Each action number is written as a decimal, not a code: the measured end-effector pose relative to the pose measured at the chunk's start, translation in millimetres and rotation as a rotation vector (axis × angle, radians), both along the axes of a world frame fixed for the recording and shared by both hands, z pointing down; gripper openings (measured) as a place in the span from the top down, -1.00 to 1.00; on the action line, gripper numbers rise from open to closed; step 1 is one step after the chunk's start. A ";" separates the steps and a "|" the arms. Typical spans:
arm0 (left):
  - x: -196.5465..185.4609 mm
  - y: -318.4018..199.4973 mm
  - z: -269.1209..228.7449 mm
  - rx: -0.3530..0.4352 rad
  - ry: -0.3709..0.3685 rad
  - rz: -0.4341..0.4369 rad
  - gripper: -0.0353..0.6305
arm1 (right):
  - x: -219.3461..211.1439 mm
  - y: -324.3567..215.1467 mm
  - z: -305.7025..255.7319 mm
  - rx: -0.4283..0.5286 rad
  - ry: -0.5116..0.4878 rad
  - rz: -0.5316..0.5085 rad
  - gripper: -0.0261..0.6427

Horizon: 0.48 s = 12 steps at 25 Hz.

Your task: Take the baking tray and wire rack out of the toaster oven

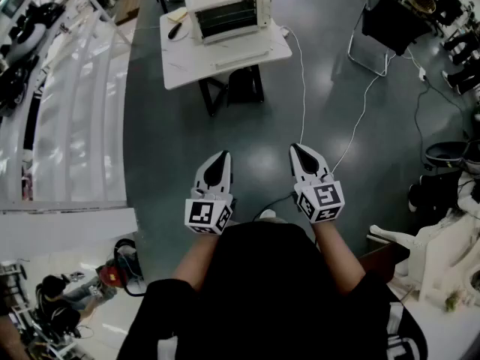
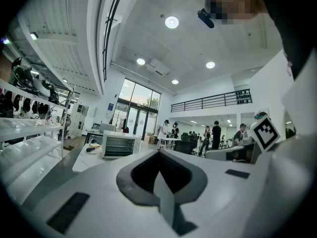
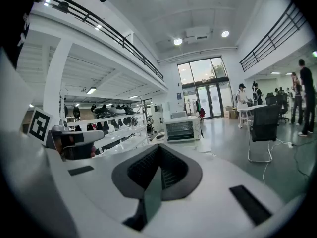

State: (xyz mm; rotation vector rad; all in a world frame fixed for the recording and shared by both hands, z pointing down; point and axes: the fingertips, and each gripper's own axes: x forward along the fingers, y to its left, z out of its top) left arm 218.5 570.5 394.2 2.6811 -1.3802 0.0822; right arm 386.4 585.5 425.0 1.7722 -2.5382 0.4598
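A white toaster oven (image 1: 225,13) stands with its door closed on a white table (image 1: 180,70) far ahead across the floor. It is also small in the left gripper view (image 2: 120,145) and the right gripper view (image 3: 182,130). Thin bars show through the oven's glass, but I cannot make out the tray or rack. My left gripper (image 1: 222,156) and right gripper (image 1: 297,148) are held side by side close to my body, well short of the table. Both point toward the oven, shut and with nothing in them (image 2: 159,155) (image 3: 159,150).
A black object (image 1: 175,30) lies on the table left of the oven. A dark stool (image 1: 234,88) sits under the table. A white cable (image 1: 303,81) runs over the grey floor. White shelving (image 1: 67,103) lines the left, and a black chair (image 1: 384,28) stands right. People (image 2: 216,135) stand far behind.
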 end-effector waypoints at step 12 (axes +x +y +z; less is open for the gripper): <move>10.6 11.8 20.3 -0.044 -0.014 0.024 0.84 | 21.3 23.8 41.6 -0.044 -0.049 0.011 0.85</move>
